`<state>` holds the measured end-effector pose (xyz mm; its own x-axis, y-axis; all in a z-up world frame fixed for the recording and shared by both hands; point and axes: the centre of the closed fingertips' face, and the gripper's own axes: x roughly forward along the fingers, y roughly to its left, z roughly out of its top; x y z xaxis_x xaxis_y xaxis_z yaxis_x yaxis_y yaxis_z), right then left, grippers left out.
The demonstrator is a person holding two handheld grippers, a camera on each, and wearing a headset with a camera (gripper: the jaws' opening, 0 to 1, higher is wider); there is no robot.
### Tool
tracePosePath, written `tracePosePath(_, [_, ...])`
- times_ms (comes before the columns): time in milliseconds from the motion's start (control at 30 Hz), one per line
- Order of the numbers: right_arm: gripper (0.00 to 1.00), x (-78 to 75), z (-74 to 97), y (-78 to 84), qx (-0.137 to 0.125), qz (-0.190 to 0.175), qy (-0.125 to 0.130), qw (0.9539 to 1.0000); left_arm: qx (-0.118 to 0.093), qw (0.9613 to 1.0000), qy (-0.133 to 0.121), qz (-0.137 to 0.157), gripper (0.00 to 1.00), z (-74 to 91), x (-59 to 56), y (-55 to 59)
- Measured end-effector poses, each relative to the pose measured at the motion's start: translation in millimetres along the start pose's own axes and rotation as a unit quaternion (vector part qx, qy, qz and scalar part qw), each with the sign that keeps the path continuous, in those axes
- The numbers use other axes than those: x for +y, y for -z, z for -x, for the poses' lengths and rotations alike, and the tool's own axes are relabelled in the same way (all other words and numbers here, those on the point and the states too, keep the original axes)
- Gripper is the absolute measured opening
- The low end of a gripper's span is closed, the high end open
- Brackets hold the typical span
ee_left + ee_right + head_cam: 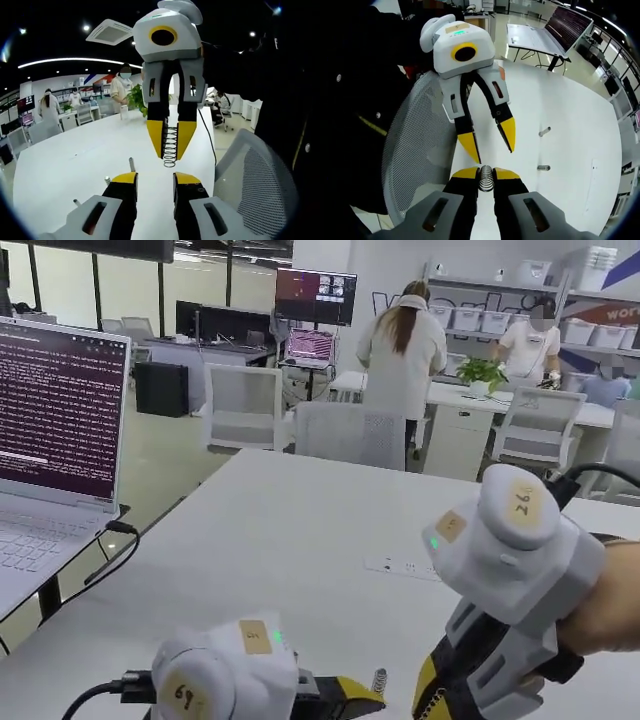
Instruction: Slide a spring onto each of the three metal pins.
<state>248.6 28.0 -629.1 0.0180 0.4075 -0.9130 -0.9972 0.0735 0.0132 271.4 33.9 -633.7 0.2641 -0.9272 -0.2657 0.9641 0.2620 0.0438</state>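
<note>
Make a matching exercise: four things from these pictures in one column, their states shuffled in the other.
1 spring
2 left gripper
3 metal pins
4 laptop

A open, screen lit
B jaws apart, holding nothing
C no spring on them, on the white table
D clamped in the right gripper

Pairs: 1-D, 2-B, 3-C, 4-A

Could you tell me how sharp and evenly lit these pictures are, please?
Head view: evenly lit, background soft. Left gripper view: fisheye curves the white table; the coiled metal spring is sharp. Right gripper view: dark at left, table bright.
</note>
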Motion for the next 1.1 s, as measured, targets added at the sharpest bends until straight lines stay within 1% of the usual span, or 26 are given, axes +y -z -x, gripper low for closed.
tracePosePath(67, [0.08,0.0,-0.1,-0.4,-0.001,0.0,0.0,1.0,-0.004,0.9999,-0.003,0.012,0.28,3.7,2.2,0.4])
tracePosePath(267, [0.08,0.1,-1.0,-1.0,0.0,0.001,-0.001,1.0,0.001,0.9997,-0.009,0.024,0.44,11.9,4.5,4.2])
tracePosePath(333, [0.08,0.1,-1.2,-1.6,-0.001,0.002,-0.001,1.0,-0.003,0.9994,-0.011,0.031,0.52,14.3,4.9,3.8])
tracePosePath(400, [0.08,0.0,-1.3,-2.0,-0.002,0.003,-0.001,1.0,-0.004,0.9993,-0.015,0.033,0.54,16.9,7.1,4.2])
tracePosePath(467, [0.08,-0.5,-1.4,-2.5,-0.002,0.004,0.0,1.0,-0.008,0.9989,-0.027,0.037,0.61,20.1,11.4,4.4])
tracePosePath(533, [0.08,-0.8,-1.4,-2.7,-0.002,0.003,-0.001,1.0,-0.01,0.9986,-0.032,0.04,0.66,23.5,14.6,4.6])
tracePosePath(567, [0.08,-1.0,-1.4,-2.9,-0.003,0.004,-0.001,1.0,-0.013,0.9984,-0.037,0.04,0.68,25.9,16.4,4.0])
tracePosePath(633, [0.08,-1.9,-1.3,-2.9,-0.002,0.003,-0.001,1.0,-0.012,0.9981,-0.048,0.038,0.71,29.9,20.4,4.4])
tracePosePath(700, [0.08,-2.5,-1.3,-3.3,-0.003,0.004,0.0,1.0,-0.015,0.9975,-0.055,0.042,0.75,34.8,24.2,5.0])
tracePosePath(733, [0.08,-2.7,-1.2,-3.7,-0.003,0.003,0.0,1.0,-0.014,0.9971,-0.061,0.043,0.76,36.7,26.4,6.1])
tracePosePath(767, [0.08,-3.0,-1.2,-4.1,-0.004,0.004,0.0,1.0,-0.015,0.9966,-0.069,0.043,0.8,38.5,29.0,6.9])
tracePosePath(800, [0.08,-3.2,-1.3,-4.3,-0.004,0.004,0.0,1.0,-0.013,0.9963,-0.072,0.045,0.83,40.6,30.5,8.7])
tracePosePath(833, [0.08,-3.2,-1.6,-4.9,-0.004,0.004,0.0,1.0,-0.013,0.9963,-0.071,0.046,0.84,41.9,30.7,10.1])
tracePosePath(867, [0.08,-3.5,-1.8,-5.2,-0.004,0.005,0.0,1.0,-0.012,0.9959,-0.075,0.048,0.86,43.0,32.0,11.5])
tracePosePath(900, [0.08,-3.9,-2.1,-5.7,-0.004,0.004,-0.001,1.0,-0.009,0.995,-0.088,0.046,0.89,45.3,36.3,15.0])
tracePosePath(933, [0.08,-4.5,-2.3,-5.8,-0.004,0.005,0.0,1.0,-0.006,0.9954,-0.084,0.046,0.89,46.5,35.5,17.6])
tracePosePath(967, [0.08,-4.9,-2.5,-6.0,-0.004,0.005,0.0,1.0,-0.004,0.9947,-0.091,0.047,0.9,48.1,38.0,19.9])
tracePosePath(1000, [0.08,-5.1,-2.7,-6.1,-0.003,0.005,0.0,1.0,-0.005,0.9947,-0.091,0.047,0.92,49.3,38.4,21.2])
tracePosePath(1033, [0.08,-5.5,-3.0,-6.2,-0.003,0.006,-0.001,1.0,-0.005,0.995,-0.087,0.05,0.92,50.8,37.5,22.9])
tracePosePath(1067, [0.08,-5.7,-3.0,-6.4,-0.004,0.006,-0.001,1.0,-0.005,0.9946,-0.09,0.051,0.93,51.3,38.5,23.7])
tracePosePath(1100, [0.08,-6.4,-3.1,-6.8,-0.003,0.005,0.0,1.0,-0.004,0.9944,-0.093,0.05,0.93,53.4,40.4,27.2])
